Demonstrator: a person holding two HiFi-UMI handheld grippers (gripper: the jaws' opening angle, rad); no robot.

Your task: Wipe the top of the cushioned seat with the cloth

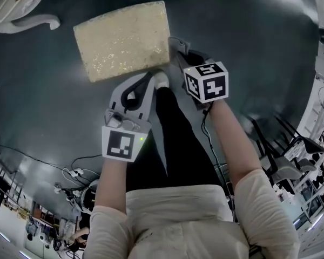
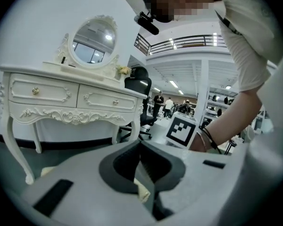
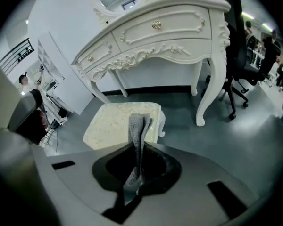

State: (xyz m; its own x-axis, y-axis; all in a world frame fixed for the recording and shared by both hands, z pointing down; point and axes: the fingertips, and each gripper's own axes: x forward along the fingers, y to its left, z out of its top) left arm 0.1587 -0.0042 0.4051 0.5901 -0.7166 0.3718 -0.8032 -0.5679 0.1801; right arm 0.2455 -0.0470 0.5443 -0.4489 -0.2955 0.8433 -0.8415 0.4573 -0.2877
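My right claw [image 3: 137,171] is closed on the grey cloth [image 3: 137,131]. The cloth is pinched between the two jaws and stands up from them as a narrow folded strip. In the right gripper view this strip lies in front of the cushioned seat [image 1: 124,39], but I cannot tell if the cloth touches the cushion.

The seat is a cream rectangle with a rough patterned top. It stands on the dark grey floor [image 1: 43,107], far from my body and a little to the left. From the head view, the tip of my right claw is at the near right corner of the seat.

My left claw [image 2: 141,149] has its jaws closed together, and I see nothing held between them. It is just on the near side of the seat's near edge, to the left of the right claw. A small cream patch shows below its jaws, and I cannot say what it is.

Beyond the seat stands a white carved dressing table [image 3: 170,27] with drawers, curved legs and an oval mirror [image 2: 95,41] on top. To the right of it there is a black office chair [image 3: 240,65].
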